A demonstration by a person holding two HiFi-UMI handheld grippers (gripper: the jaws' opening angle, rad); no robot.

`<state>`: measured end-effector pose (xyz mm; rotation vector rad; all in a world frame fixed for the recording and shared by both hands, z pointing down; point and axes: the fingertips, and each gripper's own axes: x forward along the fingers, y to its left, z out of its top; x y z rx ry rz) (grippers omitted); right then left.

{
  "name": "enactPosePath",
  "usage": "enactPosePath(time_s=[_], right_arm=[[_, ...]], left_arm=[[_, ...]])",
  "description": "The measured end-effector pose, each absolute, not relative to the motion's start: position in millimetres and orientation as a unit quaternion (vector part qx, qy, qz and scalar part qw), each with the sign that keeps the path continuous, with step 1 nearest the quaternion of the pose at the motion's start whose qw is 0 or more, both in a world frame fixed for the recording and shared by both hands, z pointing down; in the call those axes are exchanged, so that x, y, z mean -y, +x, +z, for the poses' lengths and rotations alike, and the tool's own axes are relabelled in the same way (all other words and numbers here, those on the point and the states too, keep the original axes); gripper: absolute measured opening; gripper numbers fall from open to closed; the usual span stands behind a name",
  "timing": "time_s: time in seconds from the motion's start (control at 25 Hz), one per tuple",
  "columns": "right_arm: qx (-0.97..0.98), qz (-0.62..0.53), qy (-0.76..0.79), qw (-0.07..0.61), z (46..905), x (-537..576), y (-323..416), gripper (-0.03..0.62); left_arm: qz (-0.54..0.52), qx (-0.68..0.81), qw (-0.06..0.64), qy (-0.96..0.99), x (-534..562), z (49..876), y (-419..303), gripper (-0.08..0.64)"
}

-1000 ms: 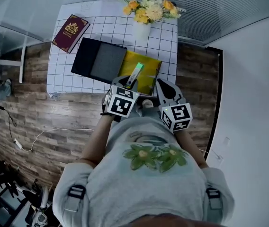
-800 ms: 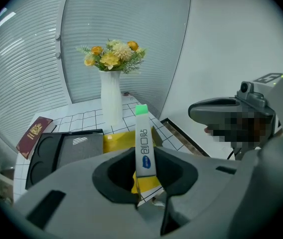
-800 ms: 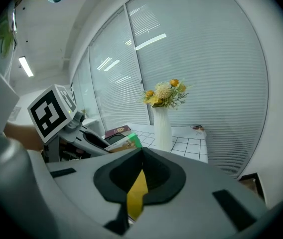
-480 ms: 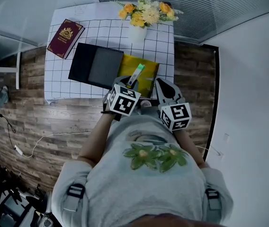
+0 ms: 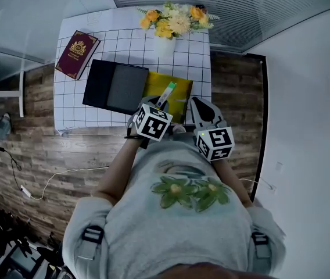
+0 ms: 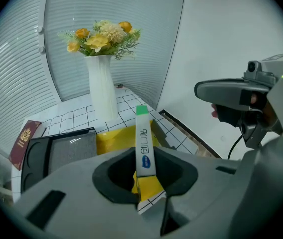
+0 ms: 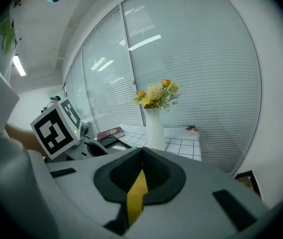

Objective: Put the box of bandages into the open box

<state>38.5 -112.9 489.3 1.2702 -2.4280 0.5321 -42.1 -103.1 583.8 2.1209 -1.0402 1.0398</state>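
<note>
A slim white box of bandages [image 5: 166, 94] with a green end stands edge-up between the jaws of my left gripper [image 5: 157, 104], which is shut on it. In the left gripper view the box of bandages [image 6: 144, 148] rises from the left gripper [image 6: 147, 180], in front of an open yellow box [image 6: 115, 139]. The yellow box [image 5: 179, 89] lies at the table's near edge, just beyond both grippers. My right gripper [image 5: 202, 105] hovers to the right, shut and holding nothing. Only a yellow sliver shows through the right gripper's [image 7: 137, 185] seam.
A black box with a grey inside [image 5: 115, 87] lies left of the yellow one. A dark red book [image 5: 76, 54] is at the far left and a white vase of flowers [image 5: 165, 42] at the back. The checkered tablecloth [image 5: 72, 100] ends near a wooden floor [image 5: 66, 150].
The head view has drifted, so the table sits slightly higher and further left in frame. Both grippers and the held box of bandages keep about the same place over the yellow box.
</note>
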Motion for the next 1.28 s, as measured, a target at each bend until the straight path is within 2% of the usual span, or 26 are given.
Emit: enactPosePath(time_s=[1.28], right_arm=[[0.848,0.194,0.459,0.181,492.6,111.5,44.1,0.006]], left_arm=[[0.417,0.377,0.297,0.771,103.0,627.9,-45.8,0.101]])
